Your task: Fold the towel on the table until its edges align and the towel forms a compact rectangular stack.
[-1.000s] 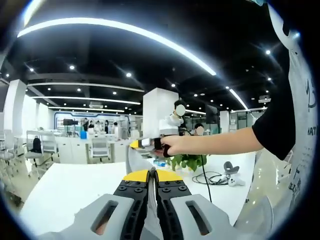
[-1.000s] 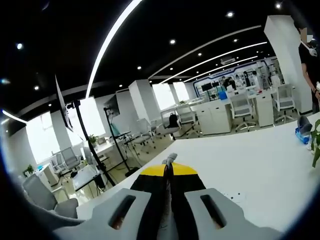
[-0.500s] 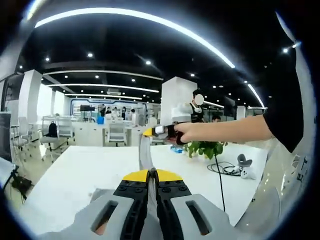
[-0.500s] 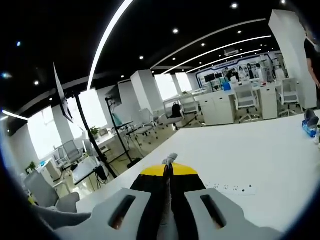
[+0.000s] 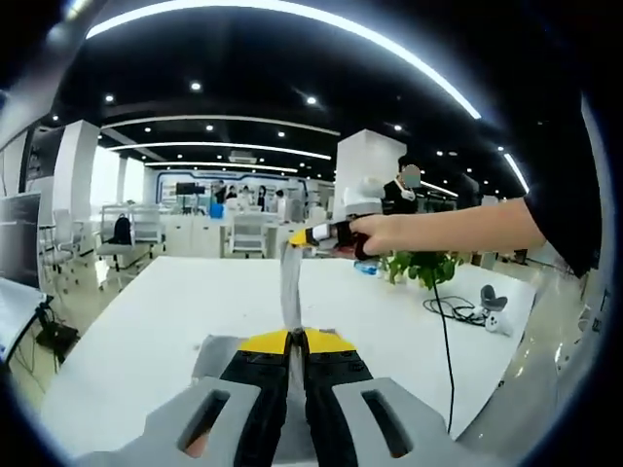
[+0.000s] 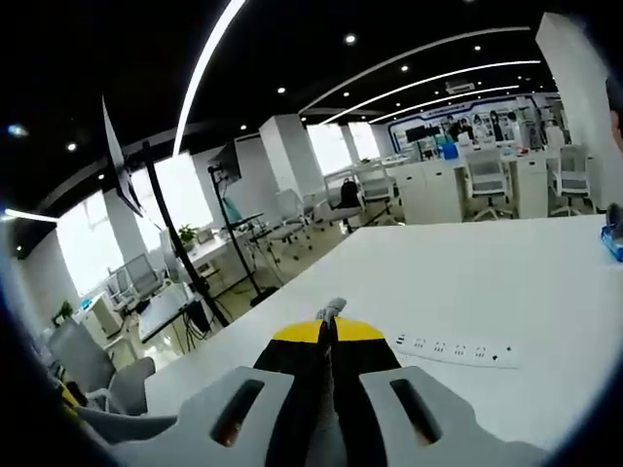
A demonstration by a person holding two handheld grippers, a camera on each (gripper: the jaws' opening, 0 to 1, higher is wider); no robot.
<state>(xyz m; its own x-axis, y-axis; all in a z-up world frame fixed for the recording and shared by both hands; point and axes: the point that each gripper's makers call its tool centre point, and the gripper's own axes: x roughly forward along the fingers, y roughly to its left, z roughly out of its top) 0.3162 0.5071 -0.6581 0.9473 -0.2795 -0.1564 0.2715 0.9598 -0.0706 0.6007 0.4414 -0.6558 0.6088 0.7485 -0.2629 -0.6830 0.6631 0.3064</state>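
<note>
in the left gripper view, the left claw (image 5: 295, 342) is pressing its yellow-tipped black jaws together on an edge of the grey cloth towel (image 5: 290, 292). from the jaw tips the towel is rising as a narrow taut strip toward the right claw (image 5: 310, 235), which is coming in from the right side, held in a person's hand (image 5: 382, 234), and is gripping the strip's far end. more of the towel is spreading out as a flat grey patch just beside the left jaws, lying on the wide white tabletop (image 5: 146, 331). beyond the towel, near the tabletop's far right part, a green leafy potted plant (image 5: 425, 265) is standing, with a black coiled cable (image 5: 458, 309) and a small white and grey device (image 5: 494, 313) lying near it. behind the tabletop, white office desks and chairs (image 5: 243, 233) are lining a large room under long ceiling lights.

in the right gripper view, the right claw (image 6: 329, 321) is holding its jaws closed on a small grey fold of the towel (image 6: 332, 309), which is poking out just past the tips. the white tabletop (image 6: 506, 292) is stretching away beyond the towel. a white power strip (image 6: 455, 350) is lying flat on it just to the right of the jaw tips. a black stand (image 6: 180, 255) is rising off the tabletop's left edge, among office chairs.
</note>
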